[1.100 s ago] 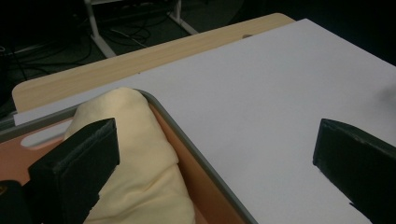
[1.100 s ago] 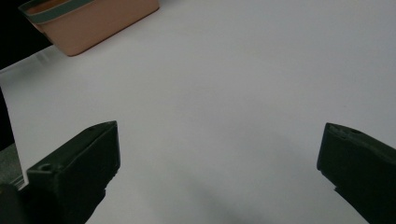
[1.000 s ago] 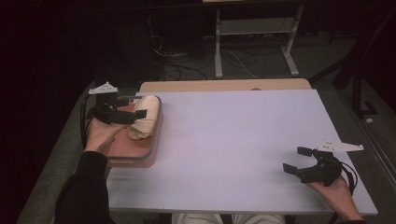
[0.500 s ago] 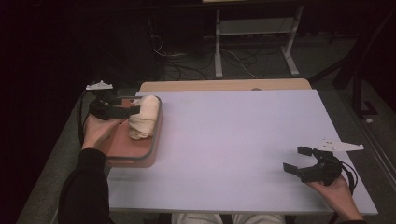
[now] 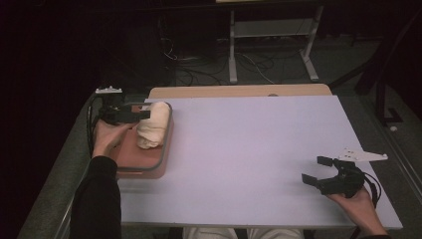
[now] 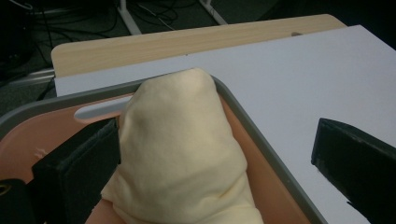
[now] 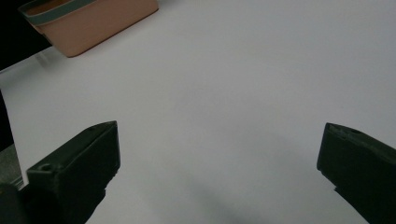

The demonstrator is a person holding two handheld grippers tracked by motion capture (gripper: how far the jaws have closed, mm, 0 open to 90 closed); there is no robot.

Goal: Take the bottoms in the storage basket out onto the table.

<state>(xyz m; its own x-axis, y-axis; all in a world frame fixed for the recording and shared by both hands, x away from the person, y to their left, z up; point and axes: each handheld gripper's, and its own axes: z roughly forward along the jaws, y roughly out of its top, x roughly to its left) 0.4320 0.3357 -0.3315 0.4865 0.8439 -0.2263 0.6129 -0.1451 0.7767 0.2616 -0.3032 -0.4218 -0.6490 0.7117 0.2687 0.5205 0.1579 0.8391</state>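
- The cloth [image 6: 182, 154] lies rolled in the tray [image 5: 164, 154], against its far right wall; the tray sits at the counter's [image 5: 249, 149] left edge, near the far left corner
- The left gripper [image 5: 142, 114] straddles the cloth's far end with its jaws apart: in the left gripper view one jaw rests against the cloth's left flank inside the tray, the other hangs clear over the counter beyond the tray's rim
- To grip well, I judge the outer jaw must come inside the rim first; closing as it stands would likely catch the tray wall along with the cloth
- Shift the gripper toward the tray's middle, or tip it, so both jaws flank the roll alone
- Bite deep on the thick part of the roll, not a loose fold, or it may unroll on lifting
- Lift straight up to clear the rim
- The right gripper [image 5: 318, 172] rests near the counter's near right corner, jaws wide apart and empty; it could steady the tray if it slides
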